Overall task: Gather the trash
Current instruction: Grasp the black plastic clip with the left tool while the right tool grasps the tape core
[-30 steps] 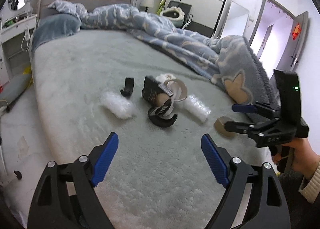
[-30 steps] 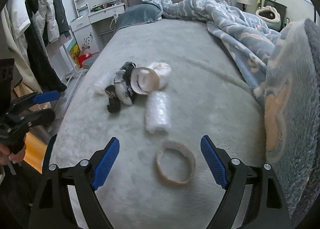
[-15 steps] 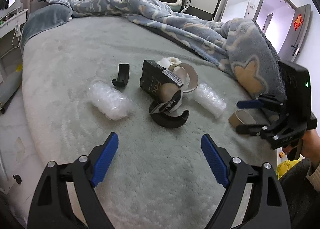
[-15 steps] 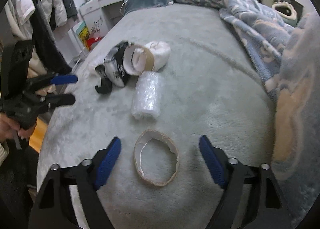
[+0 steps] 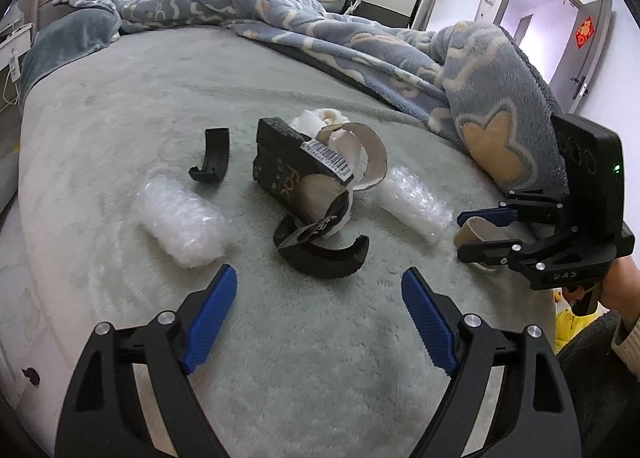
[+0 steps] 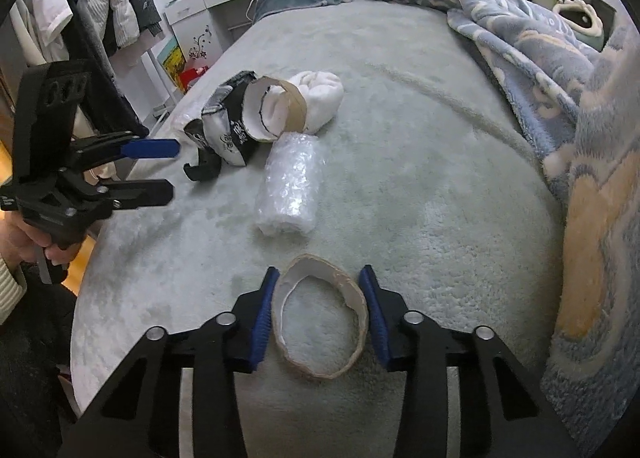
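Note:
Trash lies on the grey bed (image 5: 120, 98): two bubble-wrap rolls (image 5: 180, 224) (image 6: 290, 186), two black curved plastic pieces (image 5: 322, 252) (image 5: 212, 154), a torn black box (image 5: 288, 166) with a cardboard ring (image 6: 276, 108), and white tissue (image 6: 320, 96). My right gripper (image 6: 320, 308) has its blue pads against both sides of a cardboard tape ring (image 6: 320, 318) on the bed; it also shows in the left wrist view (image 5: 480, 228). My left gripper (image 5: 318, 310) is open and empty, just short of the nearer black curved piece.
A crumpled blue blanket (image 5: 440, 58) is piled along the far side of the bed. A white dresser (image 6: 200, 18) and hanging clothes (image 6: 100, 6) stand beside the bed. The bed's edge runs close in front of both grippers.
My right gripper moved forward and closed its jaws around the cardboard tape ring. My left gripper moved closer to the trash pile and stays open.

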